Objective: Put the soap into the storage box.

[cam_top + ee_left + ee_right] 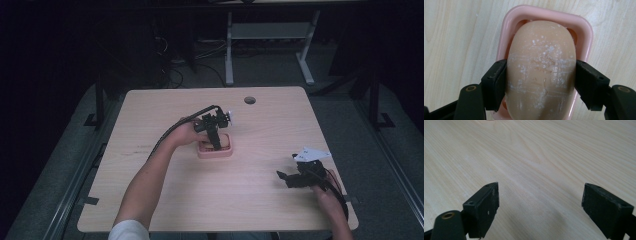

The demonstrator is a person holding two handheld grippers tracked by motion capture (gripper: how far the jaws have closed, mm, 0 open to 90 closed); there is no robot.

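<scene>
Left gripper (pixel 541 82) clamps the oval tan soap bar, chalky white flecks on top (pixel 541 67), over the pink rounded plastic soap dish (pixel 584 27) at table centre; lifting out or setting in, cannot tell. Right gripper (pixel 540 207) idles, jaws wide apart, at 4 o'clock near the edge of the pale wooden table (pixel 150 200); bare wood all round

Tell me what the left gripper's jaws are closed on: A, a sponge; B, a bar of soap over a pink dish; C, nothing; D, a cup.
B: in the left gripper view, the left gripper presses both jaws against the bar of soap above the pink dish.
</scene>
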